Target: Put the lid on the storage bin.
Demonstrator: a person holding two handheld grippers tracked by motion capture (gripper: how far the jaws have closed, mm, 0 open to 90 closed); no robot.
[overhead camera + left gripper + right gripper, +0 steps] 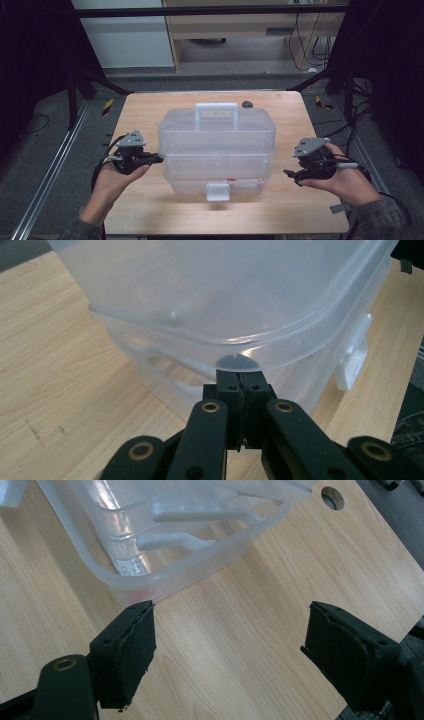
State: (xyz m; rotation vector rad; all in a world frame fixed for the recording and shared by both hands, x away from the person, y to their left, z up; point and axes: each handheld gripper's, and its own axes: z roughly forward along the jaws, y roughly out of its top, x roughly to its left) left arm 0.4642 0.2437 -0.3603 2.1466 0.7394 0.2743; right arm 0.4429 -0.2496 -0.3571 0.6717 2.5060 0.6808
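A clear plastic tiered box (216, 145) with a white carry handle (216, 110) and a front latch (218, 191) stands in the middle of the wooden table (150, 107). My left gripper (161, 157) is shut with nothing between its jaws. Its tip rests against the box's left side, just under the rim of the upper tier (215, 290), as the left gripper (241, 374) view shows. My right gripper (290, 175) stands open a short way off the box's right side. Bare table lies between its jaws, and the box's lower corner (165, 540) is just beyond the right gripper (230, 630).
A small round cable hole (332, 497) sits in the table near its far edge, behind the box (247, 104). Black frame bars and a metal rail flank the table. Cables lie on the floor to the right.
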